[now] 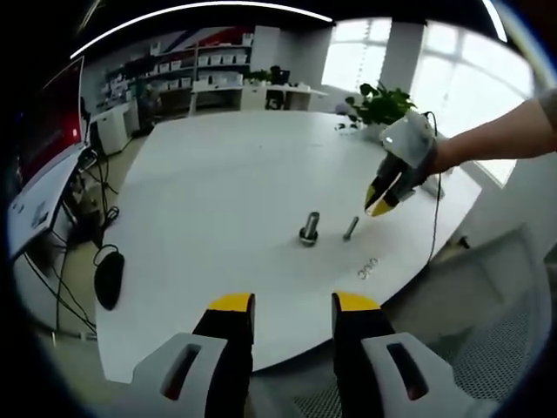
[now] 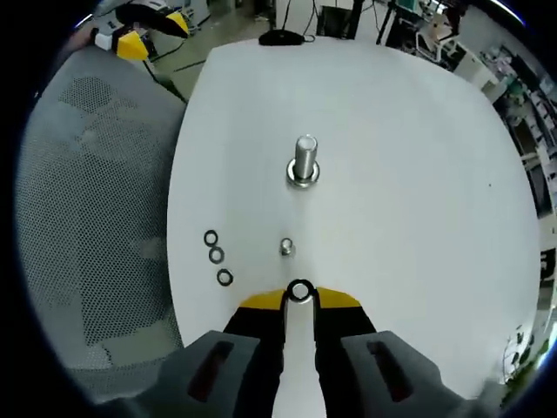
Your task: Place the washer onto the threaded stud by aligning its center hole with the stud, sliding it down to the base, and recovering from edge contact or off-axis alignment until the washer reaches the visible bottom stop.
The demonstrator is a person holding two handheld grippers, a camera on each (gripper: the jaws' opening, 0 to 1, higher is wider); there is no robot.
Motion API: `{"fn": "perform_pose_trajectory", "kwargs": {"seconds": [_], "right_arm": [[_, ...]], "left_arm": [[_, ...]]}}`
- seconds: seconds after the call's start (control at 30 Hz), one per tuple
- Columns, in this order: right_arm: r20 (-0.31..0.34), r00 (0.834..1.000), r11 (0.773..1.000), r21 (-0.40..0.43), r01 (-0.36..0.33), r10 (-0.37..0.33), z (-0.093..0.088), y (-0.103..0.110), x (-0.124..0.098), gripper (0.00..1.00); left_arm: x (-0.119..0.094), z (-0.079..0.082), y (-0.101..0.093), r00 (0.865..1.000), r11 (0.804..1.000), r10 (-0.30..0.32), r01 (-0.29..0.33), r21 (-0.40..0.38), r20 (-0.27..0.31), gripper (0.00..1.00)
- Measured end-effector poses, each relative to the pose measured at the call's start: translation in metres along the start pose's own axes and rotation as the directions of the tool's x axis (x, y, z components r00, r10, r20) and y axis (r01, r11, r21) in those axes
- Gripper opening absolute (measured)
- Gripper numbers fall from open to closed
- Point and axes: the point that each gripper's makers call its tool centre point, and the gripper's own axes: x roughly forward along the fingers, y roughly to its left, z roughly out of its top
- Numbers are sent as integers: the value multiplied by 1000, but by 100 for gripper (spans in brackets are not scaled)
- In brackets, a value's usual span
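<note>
On the white worktop [image 2: 392, 131]: the threaded stud [image 2: 305, 158] stands upright on its wide base, well clear of every edge.
Washer in hand: the right hand-held gripper [image 2: 298, 300] has its yellow-tipped jaws nearly together and pinches a washer [image 2: 299, 291] by the rim, hole facing up, on the near side of the stud and well short of it.
Spare parts: three loose washers [image 2: 216, 254] lie in a short row near the worktop edge, off to one side of the stud; a second, smaller stud [image 2: 286, 248] stands between the held washer and the tall stud.
Left hand-held gripper [image 1: 292, 305]: jaws wide apart, holding nothing, hovering off the worktop edge and looking across at the stud from the far side.
Step in hand, as I judge it: carrying the washer over to the stud's top.
Doing it well: pass over the small stud, level the washer, centre its hole above the tip, then lower straight down; if the rim catches the thread, lift slightly and re-centre, not push.
Stop point: the collar at the stud's foot.
Writing or brands: none I can read.
</note>
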Motion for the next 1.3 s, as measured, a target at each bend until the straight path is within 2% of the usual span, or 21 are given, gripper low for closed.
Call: {"fn": "perform_pose_trajectory", "kwargs": {"seconds": [0.2,0.47,0.87,1.3], "right_arm": [[17,1000,999,-52,-13,14,18,5,0,13],[10,999,994,-95,-44,45,29,13,8,13],[-22,998,994,-96,-56,54,26,12,21,13],[-74,995,997,-34,-72,70,13,10,57,14]], "left_arm": [[0,0,1,1000,1000,3,-3,-1,2,33],[0,0,1,1000,1000,3,-3,-2,0,33],[0,0,-1,1000,1000,-3,3,-8,2,33],[0,-2,0,1000,1000,0,0,-8,-8,33]]}}
